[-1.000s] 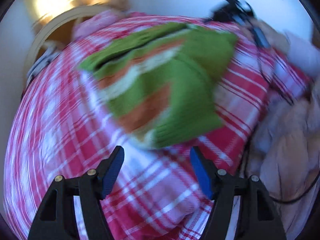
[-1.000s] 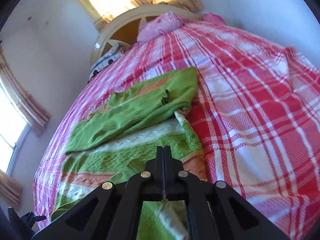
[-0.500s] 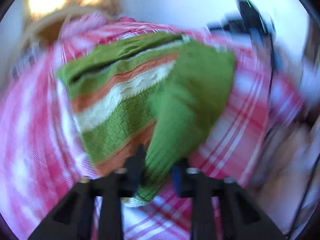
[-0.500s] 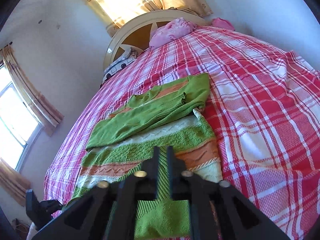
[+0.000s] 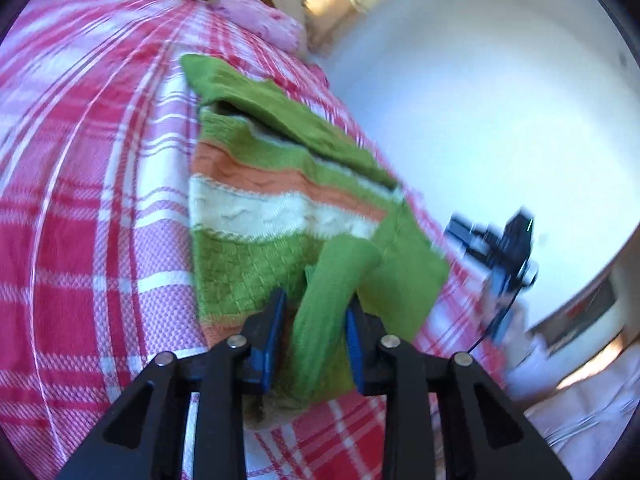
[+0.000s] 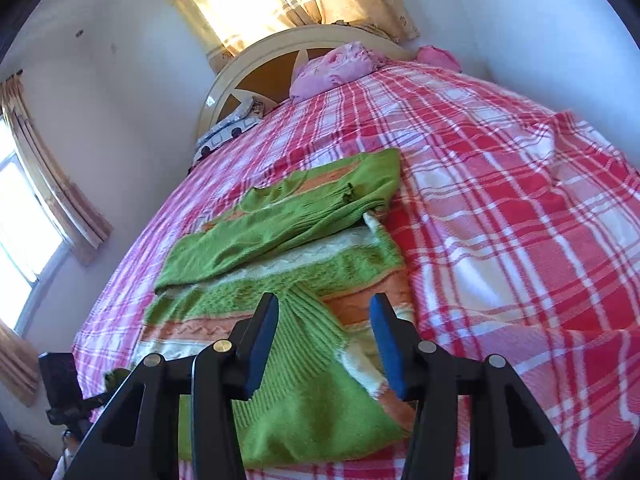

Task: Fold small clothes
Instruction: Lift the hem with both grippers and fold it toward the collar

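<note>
The left gripper point(image 5: 316, 320) is clamped on a sleeve point(image 5: 332, 280) of the green striped sweater point(image 6: 288, 240), which lies on the plaid bedsheet point(image 6: 500, 200); the right gripper point(image 6: 324, 328) is apart above it. Lay the sleeve flat across the body, without wrinkles.

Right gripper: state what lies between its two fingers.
In the right wrist view, the open right gripper has the green ribbed sleeve of the striped sweater lying between its fingers, not clamped.

The sweater point(image 6: 280, 248) lies flat on the bed point(image 6: 500, 220) — one sleeve point(image 6: 264, 228) folded across its upper part. Pillows point(image 6: 340, 68) sit behind it, against the headboard point(image 6: 256, 68); the window point(image 6: 16, 220) is to the left.
</note>
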`<state>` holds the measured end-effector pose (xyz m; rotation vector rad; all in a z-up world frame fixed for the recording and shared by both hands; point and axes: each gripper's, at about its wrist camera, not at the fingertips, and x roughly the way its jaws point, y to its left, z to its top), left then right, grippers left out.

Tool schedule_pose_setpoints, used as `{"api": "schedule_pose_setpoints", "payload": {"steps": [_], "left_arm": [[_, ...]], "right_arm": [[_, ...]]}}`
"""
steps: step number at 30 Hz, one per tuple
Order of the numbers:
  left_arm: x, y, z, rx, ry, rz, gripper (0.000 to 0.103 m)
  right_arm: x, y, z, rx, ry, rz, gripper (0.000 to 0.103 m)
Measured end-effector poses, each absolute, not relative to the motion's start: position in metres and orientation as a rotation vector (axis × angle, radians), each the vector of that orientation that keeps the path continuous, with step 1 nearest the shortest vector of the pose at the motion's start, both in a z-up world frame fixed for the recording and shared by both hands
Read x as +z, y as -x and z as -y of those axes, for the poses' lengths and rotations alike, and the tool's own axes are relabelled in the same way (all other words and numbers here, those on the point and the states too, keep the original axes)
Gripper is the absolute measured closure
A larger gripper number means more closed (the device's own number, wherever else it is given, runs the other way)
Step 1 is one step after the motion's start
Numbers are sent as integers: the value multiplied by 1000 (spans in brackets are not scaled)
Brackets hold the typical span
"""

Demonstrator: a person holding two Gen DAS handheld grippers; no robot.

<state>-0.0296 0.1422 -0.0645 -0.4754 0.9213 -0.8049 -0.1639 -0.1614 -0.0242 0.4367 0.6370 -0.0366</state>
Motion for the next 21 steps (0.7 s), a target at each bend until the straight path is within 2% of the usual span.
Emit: {"api": "schedule_pose_setpoints", "payload": {"steps": [1,6,7,8,13,15,17,18,21], "left_arm": [[-67,29,-145,-798,493,-923,55],[-67,23,-136,-811,508,-933,51],[-66,23,-134,-806,495,-934,41],[-64,25,-131,-805,481,-929,37],[-52,33,-112,-754,321,-906,35],[-49,37,-106,-736,269,-905,40],[-49,40,-105,-730,243,-909,59],[-50,40,-101,-734,235,-926,64],[-54,41,-102,-725,226,-933,68]], "right_arm": [[-25,164,162,-38,-437,-637,54],[-27,164,159,-56,-375,-666,54],[-27,164,156,-62,-354,-673,54],[-27,164,153,-65,-324,-679,54],[-24,153,137,-47,-145,-721,54],[-27,143,131,-16,-94,-752,54],[-32,132,122,33,-45,-786,54],[-36,124,115,64,-10,-807,54],[-46,108,103,85,54,-839,54]]}}
